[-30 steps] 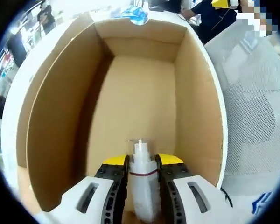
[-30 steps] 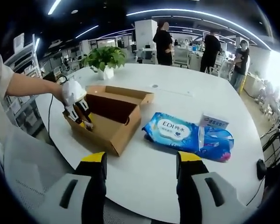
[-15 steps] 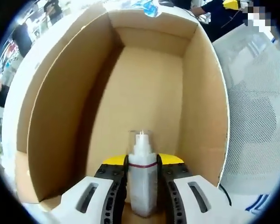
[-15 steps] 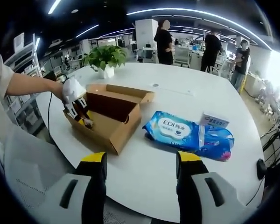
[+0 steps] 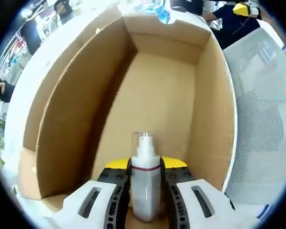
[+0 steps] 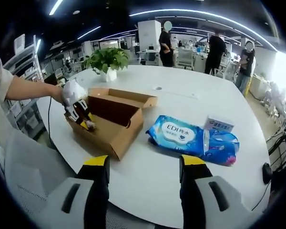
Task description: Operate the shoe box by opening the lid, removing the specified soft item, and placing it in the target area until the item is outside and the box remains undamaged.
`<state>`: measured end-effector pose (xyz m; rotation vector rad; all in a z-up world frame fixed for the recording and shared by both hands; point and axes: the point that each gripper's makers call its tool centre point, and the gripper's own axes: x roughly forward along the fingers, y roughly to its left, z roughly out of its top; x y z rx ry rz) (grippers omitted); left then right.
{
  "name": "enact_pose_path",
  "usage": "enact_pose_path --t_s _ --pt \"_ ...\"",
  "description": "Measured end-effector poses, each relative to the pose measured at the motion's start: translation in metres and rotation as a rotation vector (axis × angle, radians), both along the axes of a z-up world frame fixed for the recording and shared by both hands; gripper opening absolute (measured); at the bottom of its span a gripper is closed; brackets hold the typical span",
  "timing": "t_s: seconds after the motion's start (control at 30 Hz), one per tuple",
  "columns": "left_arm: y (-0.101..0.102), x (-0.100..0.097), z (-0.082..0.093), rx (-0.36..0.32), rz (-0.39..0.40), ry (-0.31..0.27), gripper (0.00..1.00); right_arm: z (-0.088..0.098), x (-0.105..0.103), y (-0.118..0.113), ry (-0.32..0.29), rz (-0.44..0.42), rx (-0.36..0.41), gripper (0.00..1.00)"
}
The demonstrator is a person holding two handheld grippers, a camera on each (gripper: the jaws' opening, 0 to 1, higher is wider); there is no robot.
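Two grippers are at work. On the left side of the round white table (image 6: 181, 102), the left gripper (image 5: 145, 174) is squeezed tight on a small white plastic bottle with a clear cap (image 5: 145, 183). It holds the bottle upright, long way up, just above the near end of the open brown cardboard shoe box (image 5: 152, 95). To the right lies a blue soft wipes pack (image 6: 193, 138). The right gripper (image 6: 142, 164) is wide open, holds nothing, and hangs well apart from the box.

Your office backdrop, beyond the white table (image 6: 181, 95)

You see a potted plant (image 6: 106, 61) at the far left, blue wipes pack (image 6: 190, 138) to the right, three people (image 6: 218, 50) standing far off.
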<state>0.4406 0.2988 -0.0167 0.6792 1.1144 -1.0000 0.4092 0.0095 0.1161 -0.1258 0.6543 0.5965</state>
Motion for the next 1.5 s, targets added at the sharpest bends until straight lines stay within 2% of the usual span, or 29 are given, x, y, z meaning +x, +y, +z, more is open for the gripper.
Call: enact_pose_path --t_s 0.37,0.53,0.73,0.9,1.13,1.27,1.5 --pt "-0.021 0.015 0.043 -0.082 0.01 -0.166 0.22 0.008 0.001 0.013 -0.001 0.02 0.044 0.54" --pt "-0.035 0.018 0.068 -0.126 0.0 -0.264 0.22 0.017 0.002 0.024 -0.011 0.04 0.066 0.54" --pt "-0.055 0.017 0.101 -0.177 -0.017 -0.376 0.22 0.026 0.001 0.043 -0.017 0.075 0.104 0.53" --pt "-0.069 0.012 0.121 -0.213 -0.032 -0.438 0.23 0.032 0.0 0.057 -0.024 0.103 0.119 0.52" --pt "-0.077 0.006 0.13 -0.231 -0.059 -0.481 0.23 0.042 -0.001 0.079 -0.023 0.166 0.148 0.49" --pt "-0.079 0.006 0.134 -0.248 -0.069 -0.496 0.23 0.049 0.002 0.089 -0.046 0.191 0.167 0.45" --pt "-0.082 0.005 0.137 -0.26 -0.097 -0.534 0.23 0.055 0.004 0.108 -0.024 0.23 0.202 0.44"
